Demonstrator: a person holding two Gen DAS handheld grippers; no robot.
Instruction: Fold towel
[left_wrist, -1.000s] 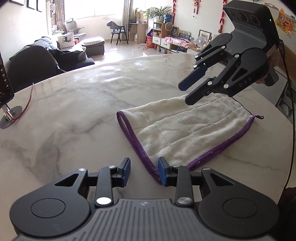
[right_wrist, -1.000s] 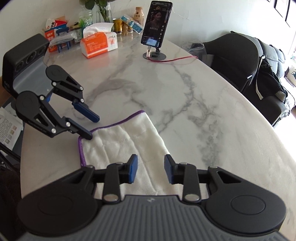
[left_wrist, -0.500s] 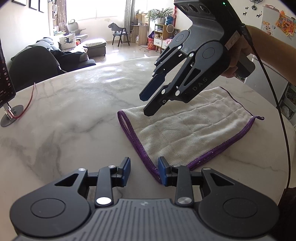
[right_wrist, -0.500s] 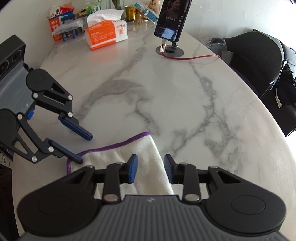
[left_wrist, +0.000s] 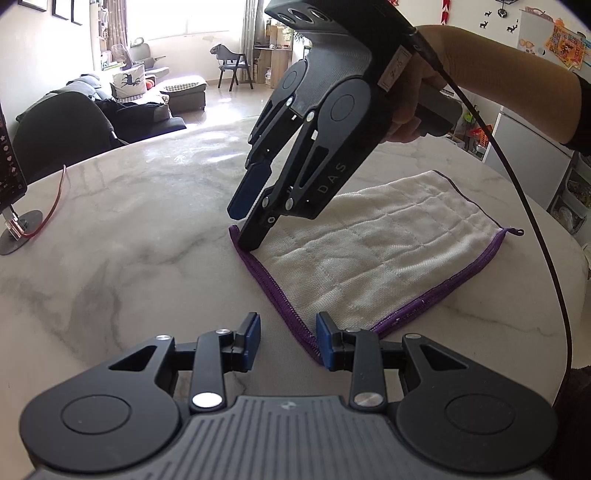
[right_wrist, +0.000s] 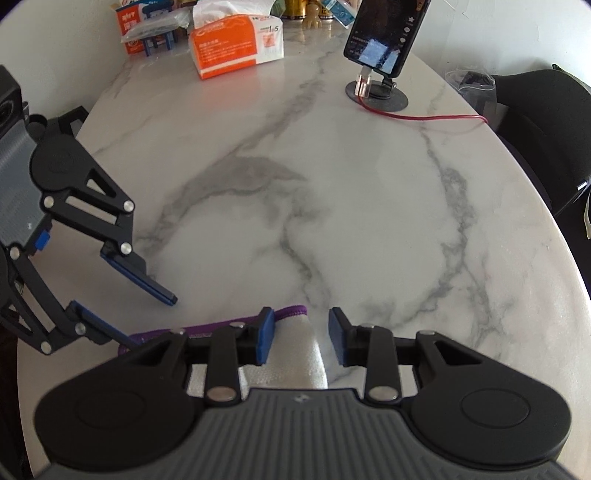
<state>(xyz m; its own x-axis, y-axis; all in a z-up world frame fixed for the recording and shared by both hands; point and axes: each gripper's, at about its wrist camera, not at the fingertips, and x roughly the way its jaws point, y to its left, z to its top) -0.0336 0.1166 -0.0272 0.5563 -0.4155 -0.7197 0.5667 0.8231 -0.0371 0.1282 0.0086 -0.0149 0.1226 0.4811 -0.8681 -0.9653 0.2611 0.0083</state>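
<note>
Towel (left_wrist: 373, 254) flat on marble table (left_wrist: 129, 229). Right gripper (left_wrist: 245, 230) fingers wide at far purple corner; left gripper (left_wrist: 287, 341) wide at near corner.

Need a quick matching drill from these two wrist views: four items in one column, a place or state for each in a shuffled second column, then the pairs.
Items
1. towel
2. left gripper
3. right gripper
4. tissue box

Places or states
A. open, tips down at the towel's far purple-edged corner
B. far end of the table, near the wall
C. lying flat on the marble table
D. open, low at the towel's near corner

Pairs: 1-C, 2-D, 3-A, 4-B
</note>
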